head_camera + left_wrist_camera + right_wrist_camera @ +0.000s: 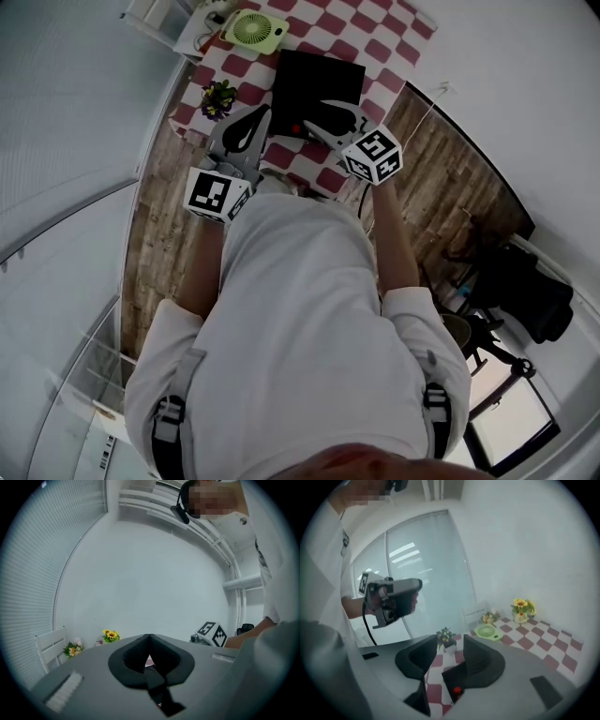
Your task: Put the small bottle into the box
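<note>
Left tongs (149,636) together, right tongs (450,642) apart, empty

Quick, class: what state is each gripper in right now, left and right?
Left gripper: closed, holding nothing.
Right gripper: open, holding nothing.

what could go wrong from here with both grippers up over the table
1. The small potted flower plant in a white pot stands right beside the black rectangular box and close to the shut left gripper. A careless swing might tip it.
2. The right gripper has its fingers apart and empty above the box, where a small red-topped item, probably the bottle, lies. Dipping in could knock it.
</note>
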Demonstrator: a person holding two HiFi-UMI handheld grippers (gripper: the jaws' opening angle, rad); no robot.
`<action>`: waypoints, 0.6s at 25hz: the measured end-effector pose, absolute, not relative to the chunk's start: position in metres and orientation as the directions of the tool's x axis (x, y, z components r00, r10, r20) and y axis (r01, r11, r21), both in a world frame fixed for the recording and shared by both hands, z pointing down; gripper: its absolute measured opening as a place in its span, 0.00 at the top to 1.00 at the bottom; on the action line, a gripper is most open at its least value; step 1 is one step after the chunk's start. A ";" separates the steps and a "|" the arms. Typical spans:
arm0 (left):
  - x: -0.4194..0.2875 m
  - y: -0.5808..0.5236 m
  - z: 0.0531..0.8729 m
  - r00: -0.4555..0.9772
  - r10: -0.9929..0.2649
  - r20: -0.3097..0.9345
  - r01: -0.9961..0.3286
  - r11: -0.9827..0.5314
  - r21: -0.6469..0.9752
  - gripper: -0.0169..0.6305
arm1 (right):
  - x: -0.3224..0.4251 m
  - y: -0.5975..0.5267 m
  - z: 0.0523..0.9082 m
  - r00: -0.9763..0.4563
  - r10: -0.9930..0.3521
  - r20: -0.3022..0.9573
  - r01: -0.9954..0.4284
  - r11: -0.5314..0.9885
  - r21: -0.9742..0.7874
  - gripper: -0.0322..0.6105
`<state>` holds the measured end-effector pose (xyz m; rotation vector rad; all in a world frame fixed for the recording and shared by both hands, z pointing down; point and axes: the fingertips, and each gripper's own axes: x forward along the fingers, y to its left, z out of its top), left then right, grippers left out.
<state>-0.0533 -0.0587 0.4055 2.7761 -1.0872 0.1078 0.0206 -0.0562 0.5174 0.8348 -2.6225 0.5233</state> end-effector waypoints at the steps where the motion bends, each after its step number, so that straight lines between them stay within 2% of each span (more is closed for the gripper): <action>1: -0.051 -0.059 0.401 0.736 -0.667 0.117 -0.677 -0.726 0.119 0.97 | 0.021 -0.056 0.500 -0.778 -0.506 0.372 -0.605 0.763 -0.228 0.68; 9: -0.029 -0.055 0.351 0.757 -0.652 0.032 -0.652 -0.753 0.087 0.97 | 0.041 -0.041 0.375 -0.771 -0.635 0.051 -0.636 0.761 -0.125 0.73; 15: -0.013 -0.047 0.317 0.780 -0.625 -0.017 -0.624 -0.780 0.036 0.97 | 0.052 -0.026 0.316 -0.739 -0.672 -0.044 -0.673 0.740 0.004 0.77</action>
